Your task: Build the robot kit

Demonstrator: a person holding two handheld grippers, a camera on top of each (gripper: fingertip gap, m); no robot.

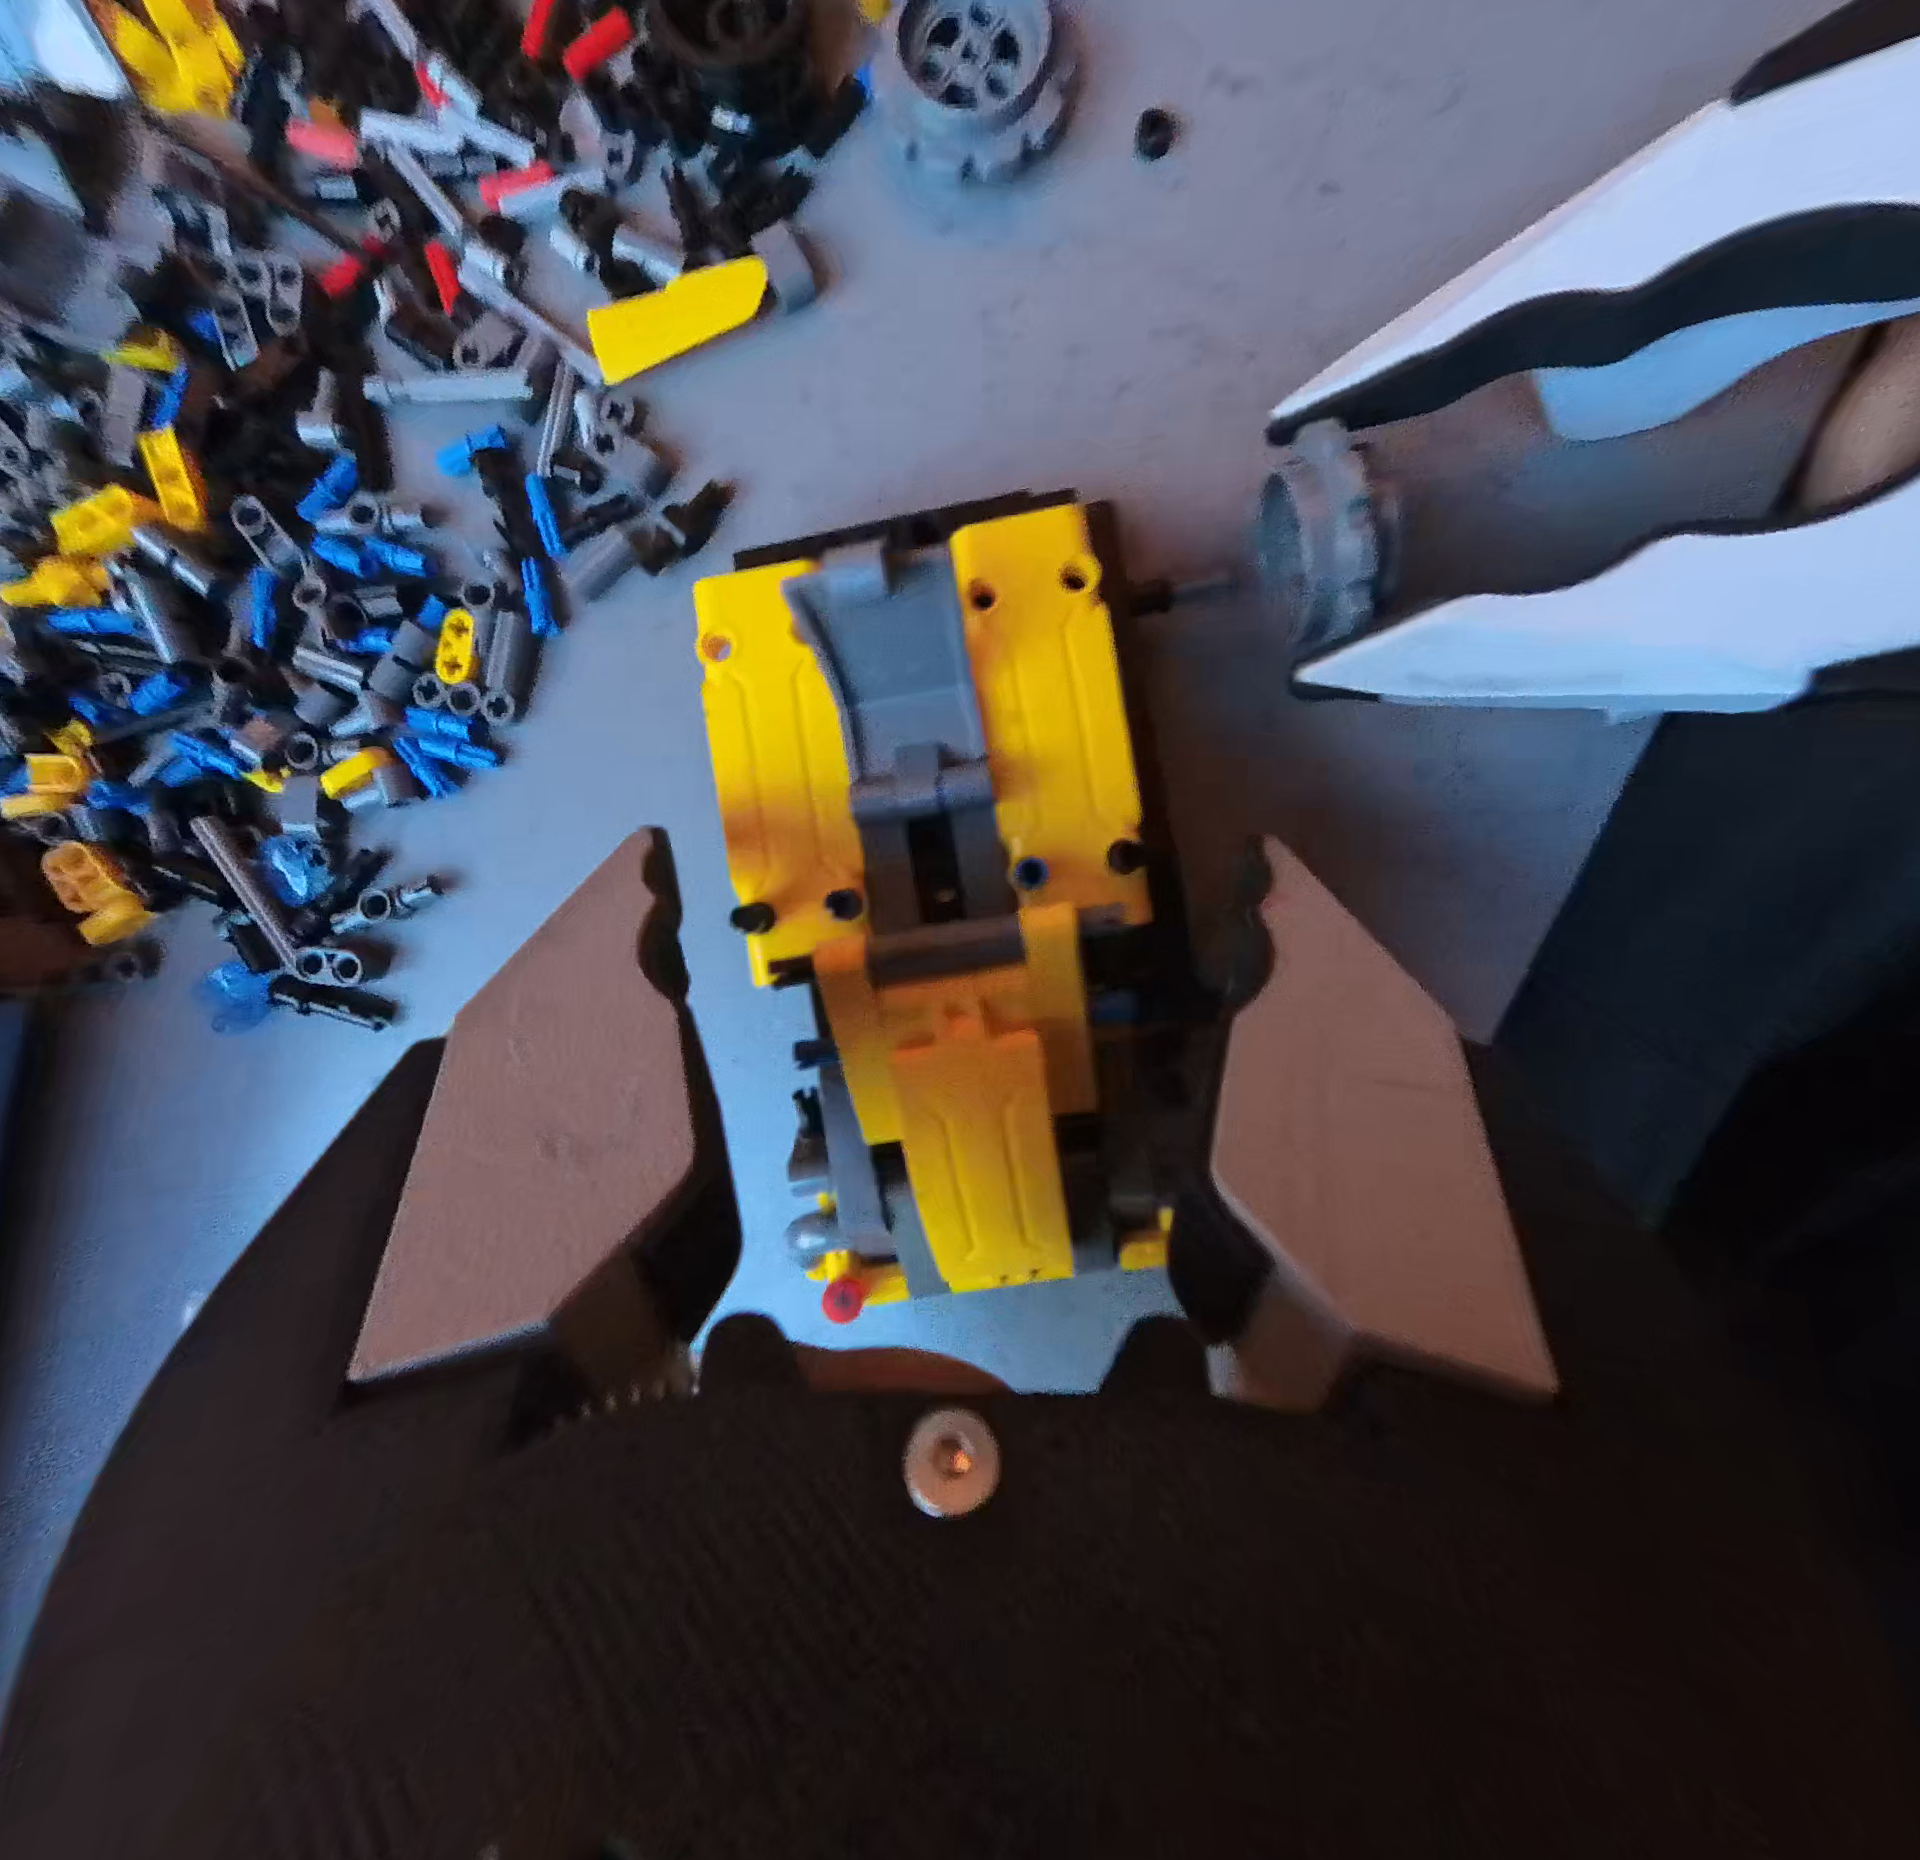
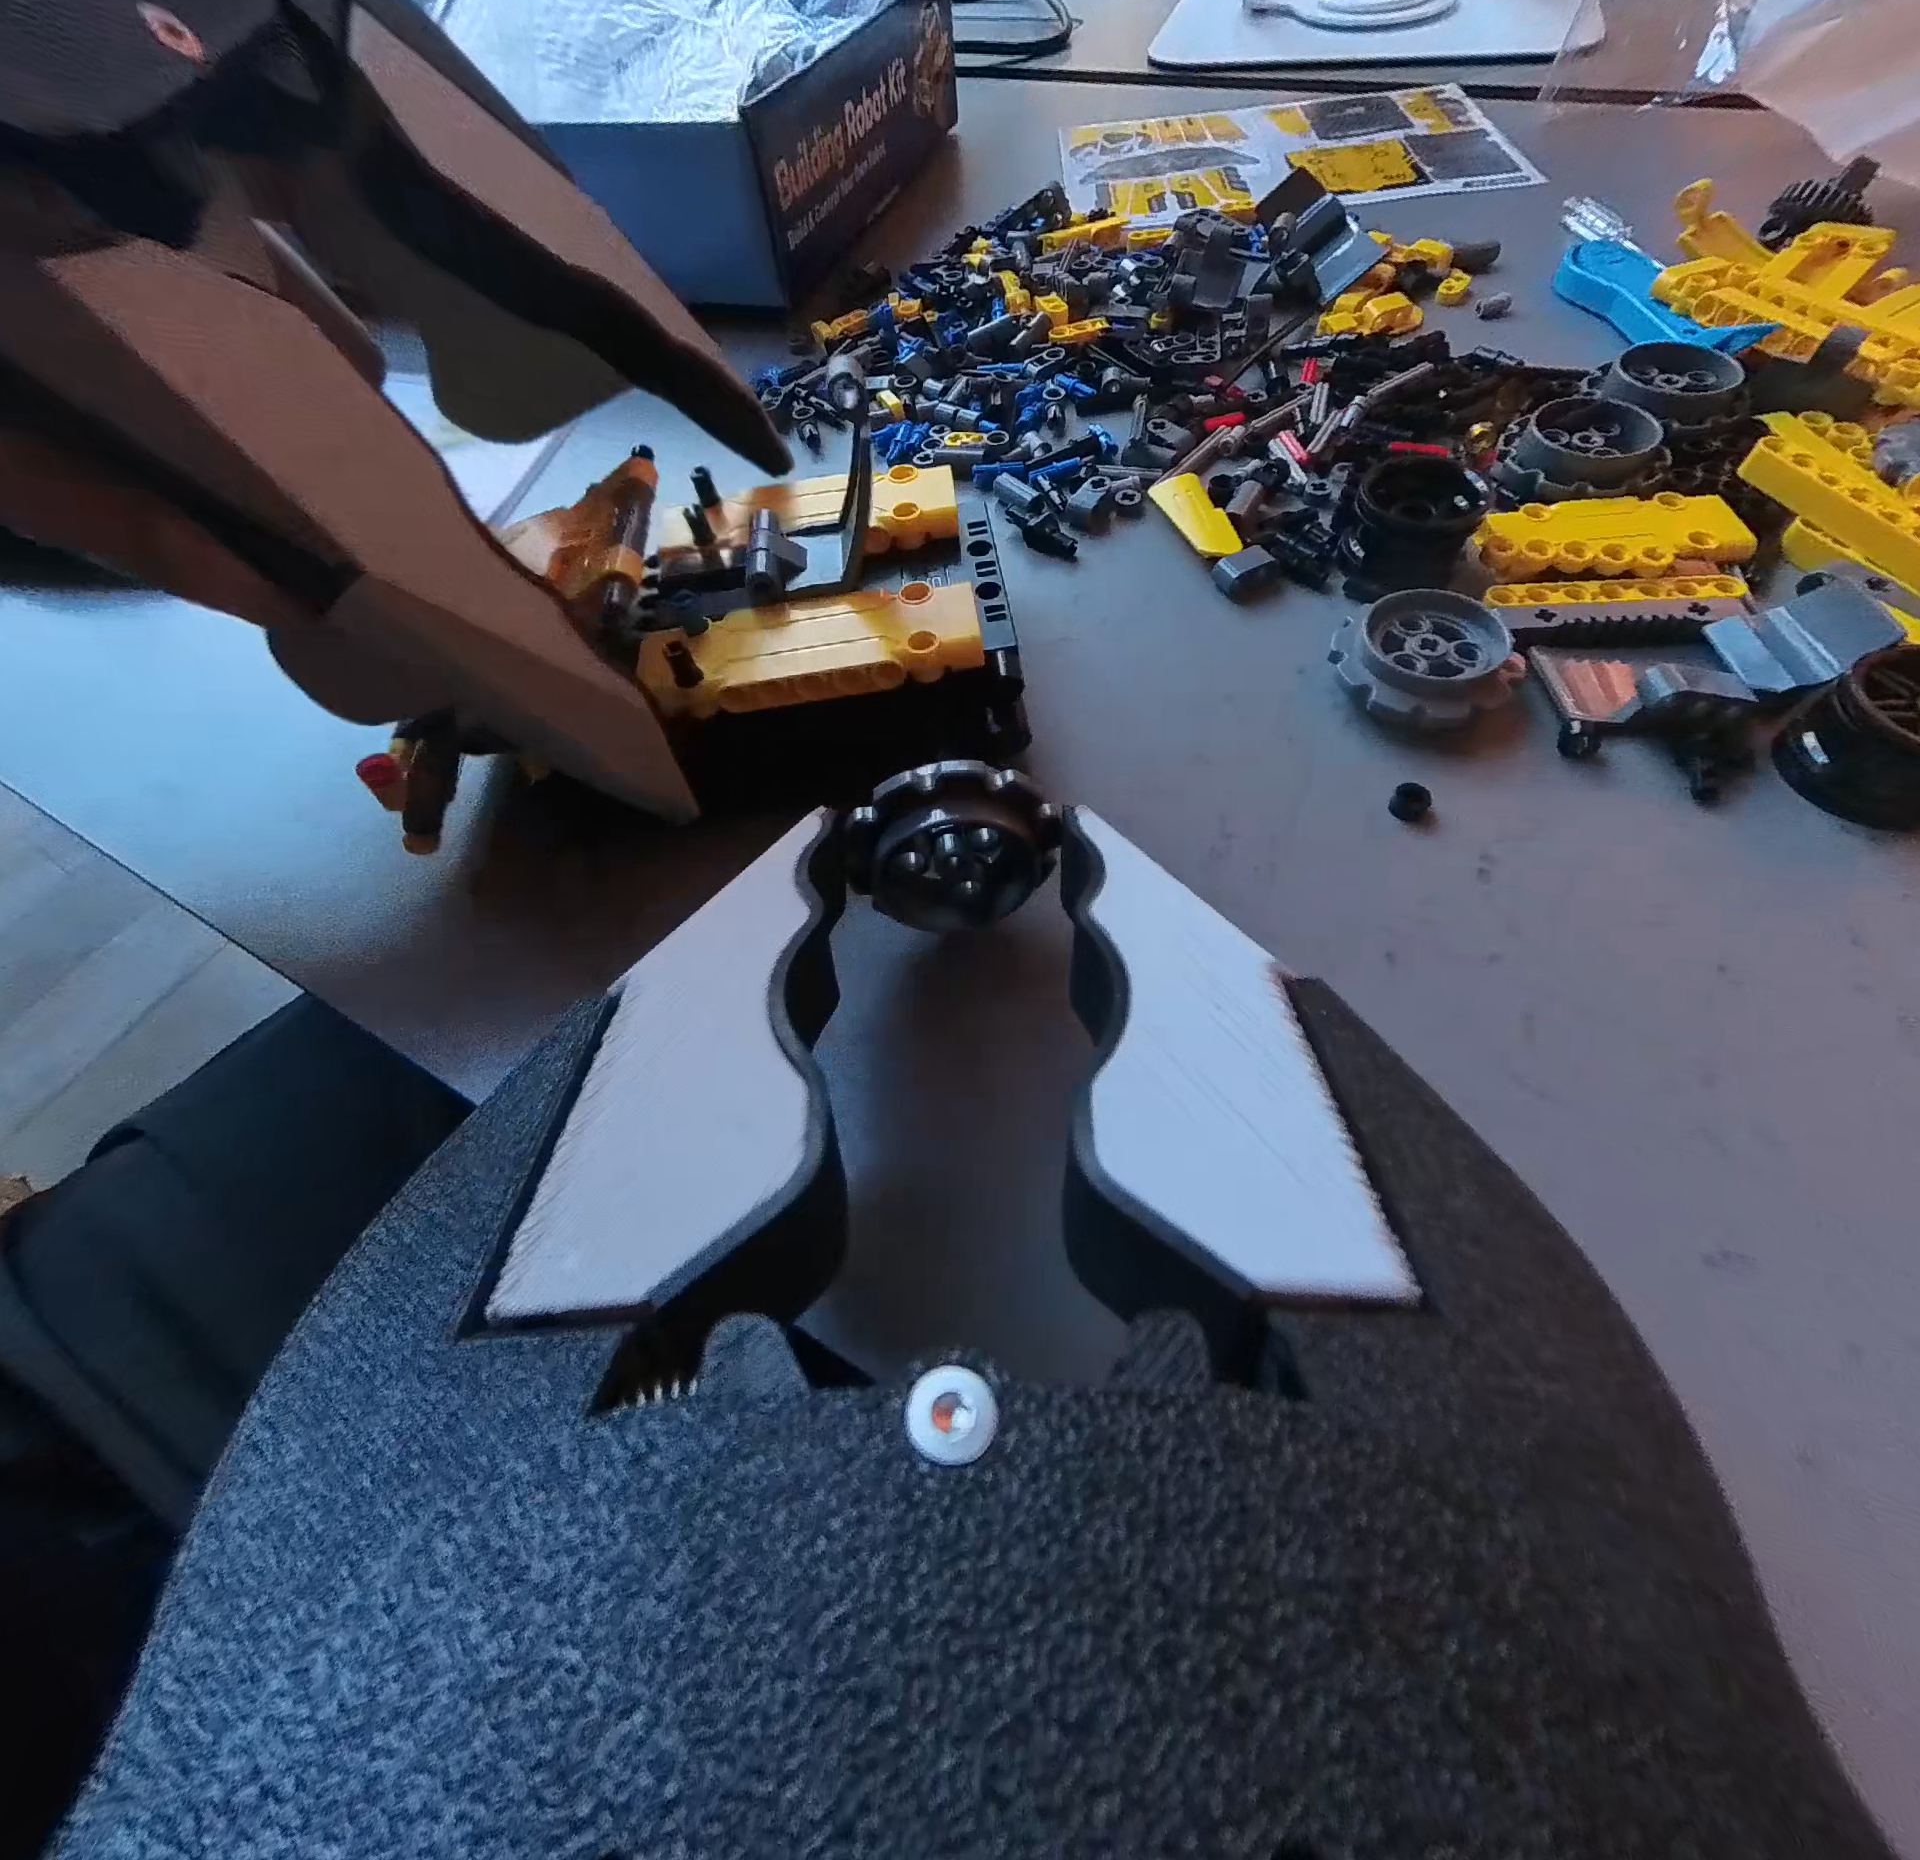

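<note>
Grey tabletop carries a yellow-and-grey plastic brick vehicle body, long axis running straight ahead between the left gripper's brown fingers. Those fingers straddle its near half, spread wide; whether they touch its sides I cannot tell. The right gripper, white-fingered, pinches a small grey toothed wheel hub at its tips, hub face toward the body's side, just beside a thin protruding axle. Loose bricks (blue, black, yellow) crowd beyond; bare table lies right of the right fingers.
</note>
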